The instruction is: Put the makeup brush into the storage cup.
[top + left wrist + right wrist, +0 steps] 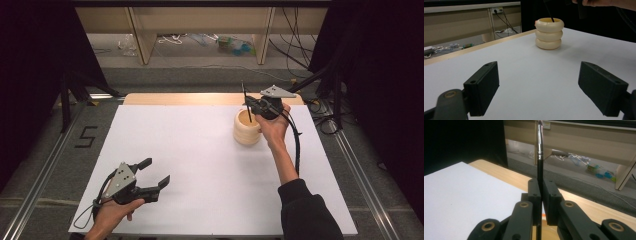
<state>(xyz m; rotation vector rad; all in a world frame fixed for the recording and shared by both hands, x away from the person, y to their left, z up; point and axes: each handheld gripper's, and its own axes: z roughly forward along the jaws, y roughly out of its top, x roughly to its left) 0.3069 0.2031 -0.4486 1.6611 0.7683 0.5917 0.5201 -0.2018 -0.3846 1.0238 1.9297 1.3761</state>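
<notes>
At the upper right of the high view we see our right gripper (250, 104) clamped on a thin black brush (246, 102) whose lower end dips into a cream ribbed holder (247, 131), while at lower left our left gripper (155, 172) rests wide and empty.
</notes>
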